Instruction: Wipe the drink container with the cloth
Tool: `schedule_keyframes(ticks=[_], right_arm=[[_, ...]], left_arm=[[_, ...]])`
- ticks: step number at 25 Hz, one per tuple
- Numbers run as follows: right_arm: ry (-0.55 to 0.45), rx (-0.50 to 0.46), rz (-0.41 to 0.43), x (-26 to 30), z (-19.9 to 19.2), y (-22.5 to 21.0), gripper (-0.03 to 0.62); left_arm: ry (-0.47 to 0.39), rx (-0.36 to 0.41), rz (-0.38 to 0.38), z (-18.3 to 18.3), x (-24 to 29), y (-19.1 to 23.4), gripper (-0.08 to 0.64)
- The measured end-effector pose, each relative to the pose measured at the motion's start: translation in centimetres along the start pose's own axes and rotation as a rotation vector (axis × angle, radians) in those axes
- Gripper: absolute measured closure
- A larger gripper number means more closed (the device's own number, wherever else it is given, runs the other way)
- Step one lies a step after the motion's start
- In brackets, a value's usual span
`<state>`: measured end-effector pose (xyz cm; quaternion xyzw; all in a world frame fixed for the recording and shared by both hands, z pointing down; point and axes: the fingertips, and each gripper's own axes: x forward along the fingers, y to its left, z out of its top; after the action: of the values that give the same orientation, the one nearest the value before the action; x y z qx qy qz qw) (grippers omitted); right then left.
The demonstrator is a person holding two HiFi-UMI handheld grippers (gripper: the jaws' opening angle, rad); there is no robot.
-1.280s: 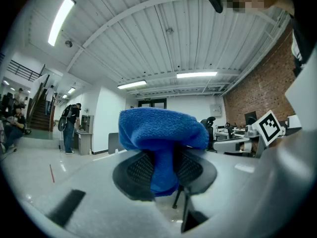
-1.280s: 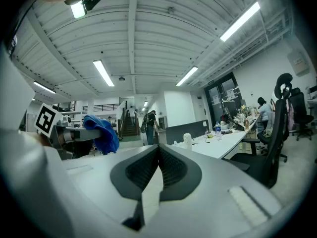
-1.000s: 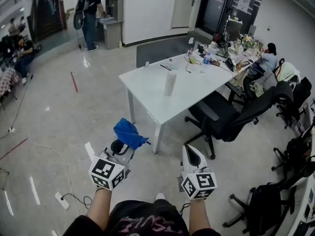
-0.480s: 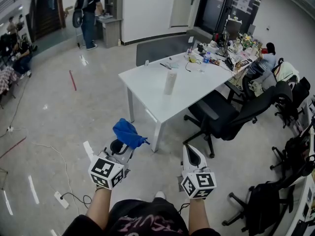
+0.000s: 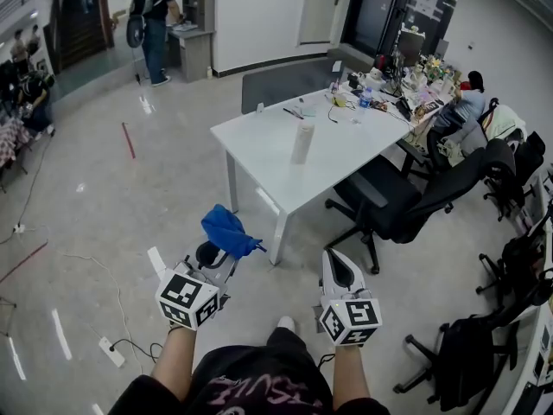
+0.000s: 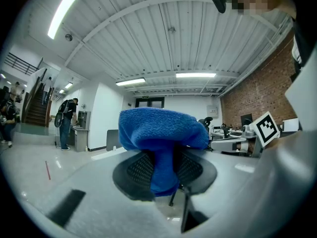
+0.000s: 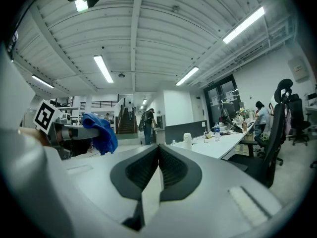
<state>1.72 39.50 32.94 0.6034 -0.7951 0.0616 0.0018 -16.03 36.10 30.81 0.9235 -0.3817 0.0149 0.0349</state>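
A white drink container stands upright on the white table, well ahead of both grippers; in the right gripper view the container shows small and far off. My left gripper is shut on a blue cloth, which bunches above its jaws; the cloth fills the middle of the left gripper view. My right gripper is shut with nothing between its jaws, level with the left one and to its right. Both are held low over the floor, short of the table's near corner.
Black office chairs stand right of the table. Its far end holds clutter, and a seated person is there. A person with a backpack stands at a counter far back left. A power strip and cables lie on the floor.
The view has shifted slightly toward the table. Both grippers keep their place and their grip.
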Motion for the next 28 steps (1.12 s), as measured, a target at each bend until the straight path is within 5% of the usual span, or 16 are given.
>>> schedule_keyframes(ticks=[28], right_arm=[[0.028, 0.044, 0.017, 9.4, -1.3, -5.4, 0.595]], left_arm=[[0.051, 0.005, 0.028, -1.5, 7.7, 5.5, 0.463]])
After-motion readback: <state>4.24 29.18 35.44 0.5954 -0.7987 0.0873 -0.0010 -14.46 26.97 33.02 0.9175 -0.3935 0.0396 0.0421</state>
